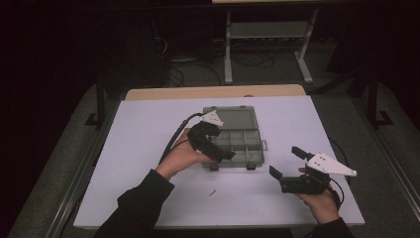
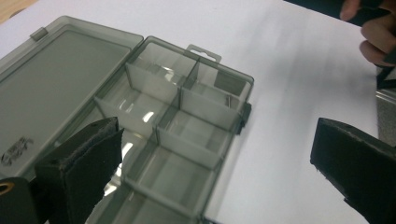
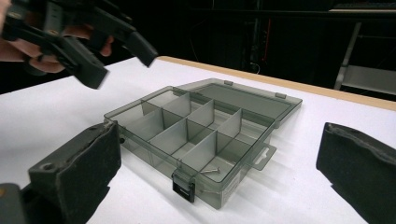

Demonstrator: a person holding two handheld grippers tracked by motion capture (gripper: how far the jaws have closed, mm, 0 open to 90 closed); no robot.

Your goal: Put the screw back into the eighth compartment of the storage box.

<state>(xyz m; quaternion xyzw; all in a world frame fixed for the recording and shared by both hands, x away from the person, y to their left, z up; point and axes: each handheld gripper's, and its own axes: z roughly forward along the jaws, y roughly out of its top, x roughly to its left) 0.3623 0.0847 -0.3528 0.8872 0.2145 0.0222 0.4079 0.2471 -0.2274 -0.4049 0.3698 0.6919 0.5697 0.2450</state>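
Observation:
A grey see-through compartment box [image 1: 257,148] lies open in the middle of the white table [image 1: 148,129], its lid [image 1: 237,117] folded back on the far side. My left gripper [image 1: 223,146] hovers over the box's left half, jaws wide apart and nothing between them. In the left gripper view the box [image 2: 205,107] lies below the open gripper [image 2: 215,135]. My right gripper [image 1: 287,162] is held open to the right of the box, aimed at it. In the right gripper view a small screw [image 3: 211,171] lies in the box's [image 3: 144,149] near corner compartment; the other compartments look bare.
A second small screw [image 1: 212,193] lies loose on the table in front of the box. A wooden strip [image 1: 213,92] runs along the table's far edge. Beyond it stand a metal frame [image 1: 267,44] and cables on a dark floor.

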